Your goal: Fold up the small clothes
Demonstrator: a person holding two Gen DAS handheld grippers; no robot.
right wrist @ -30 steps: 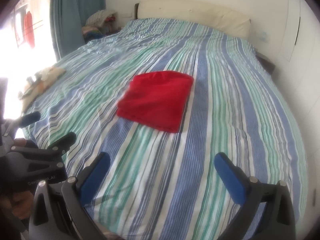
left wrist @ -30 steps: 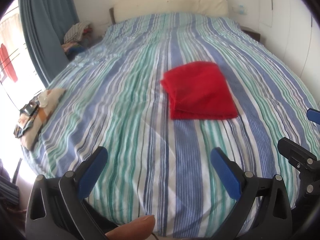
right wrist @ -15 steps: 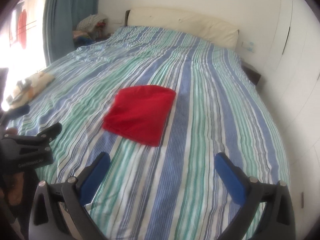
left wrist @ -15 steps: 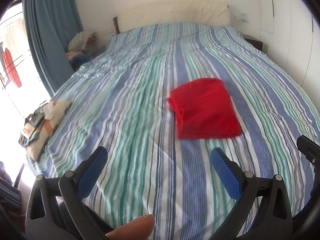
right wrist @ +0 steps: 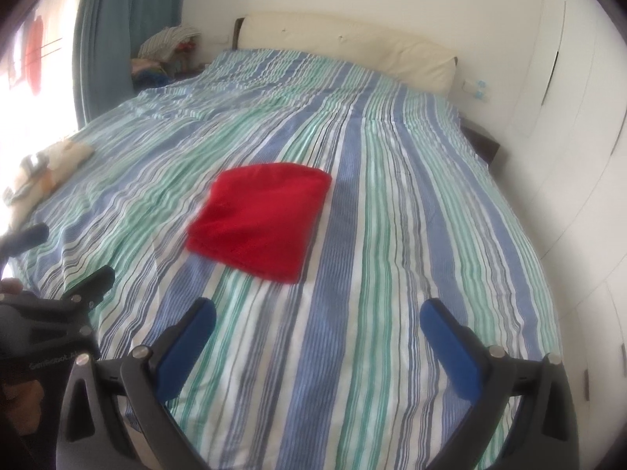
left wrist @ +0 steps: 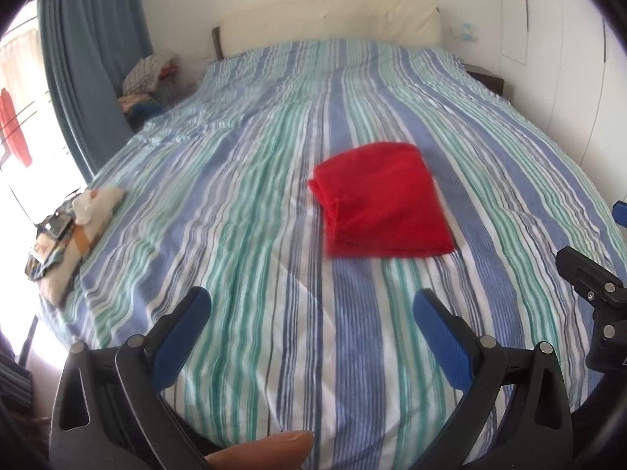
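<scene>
- Left tongs (left wrist: 311, 309) sit spread wide and empty, low over the near edge of the striped bed (left wrist: 243, 203), well short of the cloth.
- Between the two tools, further up the bed, the red garment (left wrist: 386, 207) lies as a flat, folded rectangle (stacked layer edges show on its left side).
- Right tongs (right wrist: 317, 323) are likewise spread and hold nothing, hovering near the foot of the bed.
- Judging by the tidy shape, the fold looks finished; a good close is to lift both tools straight clear, or press the loose left-side layers flat without dragging the cloth across the cover.
</scene>
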